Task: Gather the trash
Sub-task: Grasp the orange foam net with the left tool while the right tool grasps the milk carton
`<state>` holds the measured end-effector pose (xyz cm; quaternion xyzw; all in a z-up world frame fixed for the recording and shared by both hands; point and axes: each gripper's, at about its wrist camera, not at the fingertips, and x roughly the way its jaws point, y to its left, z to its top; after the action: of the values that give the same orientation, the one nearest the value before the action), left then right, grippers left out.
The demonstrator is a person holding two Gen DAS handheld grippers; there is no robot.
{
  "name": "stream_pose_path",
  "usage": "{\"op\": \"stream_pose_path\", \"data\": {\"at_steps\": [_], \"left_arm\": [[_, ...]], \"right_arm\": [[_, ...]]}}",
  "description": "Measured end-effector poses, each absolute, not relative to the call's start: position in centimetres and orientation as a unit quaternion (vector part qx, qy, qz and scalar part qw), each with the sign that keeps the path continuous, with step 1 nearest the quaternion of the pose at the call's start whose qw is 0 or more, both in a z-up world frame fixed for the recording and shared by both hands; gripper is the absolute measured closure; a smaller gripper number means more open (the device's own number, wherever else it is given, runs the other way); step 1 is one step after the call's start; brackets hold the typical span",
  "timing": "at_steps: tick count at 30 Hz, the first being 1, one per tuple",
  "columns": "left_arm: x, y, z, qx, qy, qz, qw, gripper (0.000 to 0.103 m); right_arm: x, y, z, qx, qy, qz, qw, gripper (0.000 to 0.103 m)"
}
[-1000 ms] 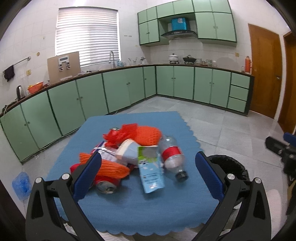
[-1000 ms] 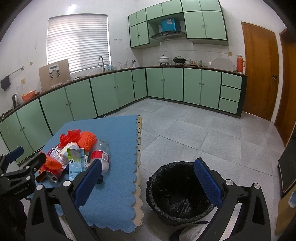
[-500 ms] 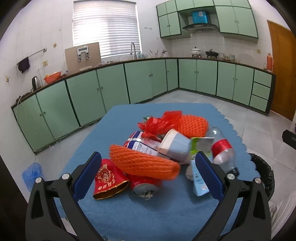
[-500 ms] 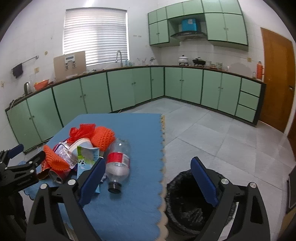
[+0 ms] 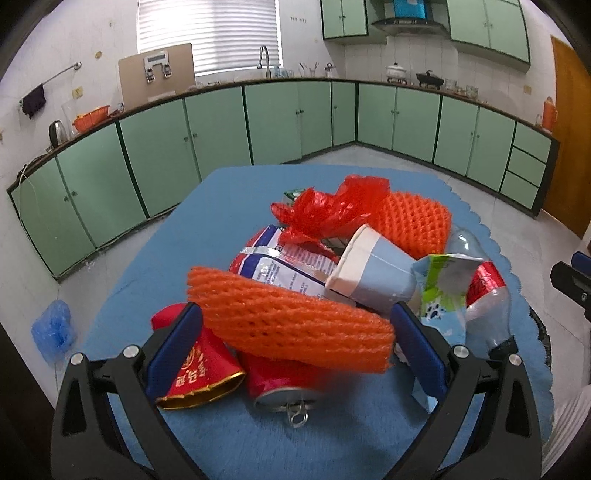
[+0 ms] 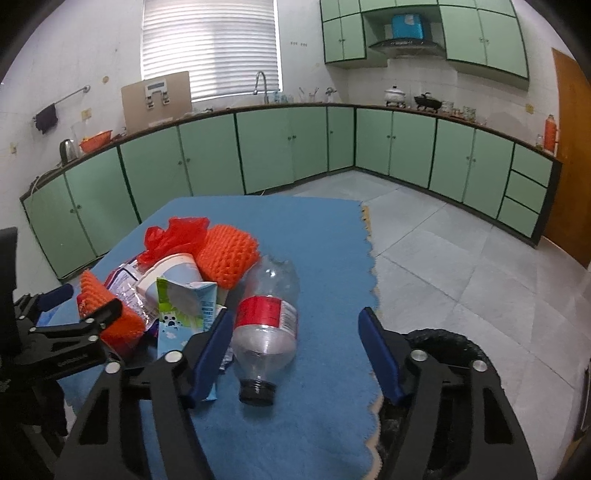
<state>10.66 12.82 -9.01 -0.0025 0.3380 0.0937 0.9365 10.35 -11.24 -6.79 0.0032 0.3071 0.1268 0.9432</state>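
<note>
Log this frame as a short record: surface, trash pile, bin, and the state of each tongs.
surface: blue mat
pile: foam net, can, paper cup, carton, bottle
bin: black-lined, on the floor right of the mat
left tongs: open around the foam net
right tongs: open around the bottle

The room is a kitchen with white tiled walls (image 6: 110,44) and a pale grey tiled floor (image 6: 461,258). Light green cupboards (image 6: 273,151) run along two walls under a dark counter (image 6: 424,112), and more green cupboards (image 6: 484,33) hang up high. A window with white blinds (image 6: 210,48) lets in bright light, and a brown wooden door (image 6: 572,166) stands on the right.
</note>
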Motion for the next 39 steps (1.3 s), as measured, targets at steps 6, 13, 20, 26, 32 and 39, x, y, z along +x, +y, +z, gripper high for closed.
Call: {"op": "stream_pose_path", "data": {"at_steps": [6,13,20,26,32,39], "left_arm": [[11.4,13.8,-9.7,-0.029,0.350,0.074,0.933,0.032],[10.8,14.2,-10.4,-0.073,0.339,0.016,0.938,0.088],[10.0,14.2,-10.0,-0.070,0.320,0.014,0.945,0.095],[8.2,14.6,-8.1,-0.067,0.294,0.026,0.953,0.096],[6.4,15.1,-7.0,-0.051,0.275,0.037,0.959,0.096],[6.0,16.5,-7.5,-0.052,0.280,0.044,0.958,0.096]], "right_arm": [[11.0,-10.1,-7.4,-0.005,0.312,0.138,0.940,0.037],[10.7,-9.7,-7.6,-0.010,0.312,0.148,0.938,0.038],[10.4,-8.7,-7.3,-0.015,0.307,0.165,0.937,0.040],[10.4,-7.6,-6.6,-0.011,0.302,0.184,0.935,0.044],[10.6,-5.0,-6.6,-0.012,0.295,0.204,0.933,0.045],[12.0,-1.8,-8.0,-0.012,0.308,0.203,0.929,0.046]]}}
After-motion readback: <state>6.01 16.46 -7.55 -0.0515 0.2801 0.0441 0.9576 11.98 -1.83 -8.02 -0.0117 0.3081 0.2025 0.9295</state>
